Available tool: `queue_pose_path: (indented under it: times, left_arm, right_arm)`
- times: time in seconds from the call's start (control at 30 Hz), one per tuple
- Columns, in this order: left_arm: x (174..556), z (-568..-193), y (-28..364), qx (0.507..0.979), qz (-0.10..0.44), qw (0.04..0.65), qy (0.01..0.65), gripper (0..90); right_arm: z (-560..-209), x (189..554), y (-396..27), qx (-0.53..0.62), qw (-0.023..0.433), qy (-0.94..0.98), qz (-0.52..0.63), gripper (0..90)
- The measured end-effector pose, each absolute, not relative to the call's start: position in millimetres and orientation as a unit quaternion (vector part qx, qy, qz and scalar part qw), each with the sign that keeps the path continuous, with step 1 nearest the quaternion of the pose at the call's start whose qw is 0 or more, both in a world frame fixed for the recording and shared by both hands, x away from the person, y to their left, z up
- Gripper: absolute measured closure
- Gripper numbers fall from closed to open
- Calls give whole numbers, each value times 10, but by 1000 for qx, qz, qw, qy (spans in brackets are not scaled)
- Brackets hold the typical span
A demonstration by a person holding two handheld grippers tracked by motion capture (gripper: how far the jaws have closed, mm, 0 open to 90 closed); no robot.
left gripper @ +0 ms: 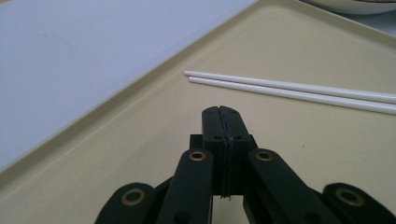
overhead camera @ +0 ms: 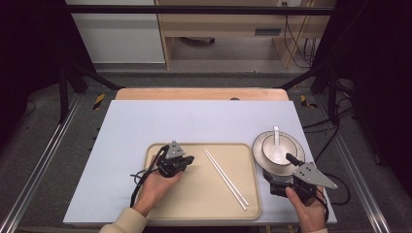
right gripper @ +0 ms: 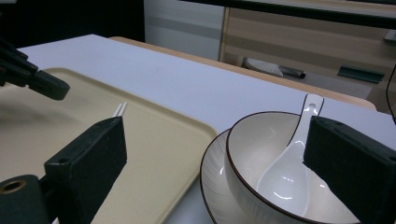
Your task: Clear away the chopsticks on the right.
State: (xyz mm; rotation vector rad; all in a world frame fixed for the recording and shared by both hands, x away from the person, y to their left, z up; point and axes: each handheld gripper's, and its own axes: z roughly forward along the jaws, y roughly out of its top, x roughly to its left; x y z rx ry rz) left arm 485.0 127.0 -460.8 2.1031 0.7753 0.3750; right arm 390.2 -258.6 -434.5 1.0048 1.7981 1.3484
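Table-top: left tool (overhead camera: pixel 187 160) over tray (overhead camera: pixel 204 194), closed.

Beige tray (overhead camera: pixel 194 194) on a pale lavender-grey table (overhead camera: pixel 145 121) — white chopsticks (overhead camera: pixel 226 178), white spoon (overhead camera: pixel 277 145), cream bowl (right gripper: pixel 243 140) with a thin dark rim.

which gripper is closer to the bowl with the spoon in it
Right. The right gripper sits open at the bowl, one jaw at its near rim. The left gripper is shut over the tray, beyond the chopsticks.
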Motion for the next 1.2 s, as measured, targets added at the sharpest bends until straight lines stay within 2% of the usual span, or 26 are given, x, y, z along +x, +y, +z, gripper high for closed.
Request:
queue_pose_path:
  times: [0.3, 1.2]
  left_arm:
    - [4917, -4621, 1161, 845, 135, 419, 304, 894]
    - [5113, -4733, 643, 879, 130, 362, 283, 895]
  right_arm:
    - [-4385, 3885, -2622, 380, 341, 680, 526, 62]
    - [-4430, 3910, -2642, 383, 339, 682, 523, 102]
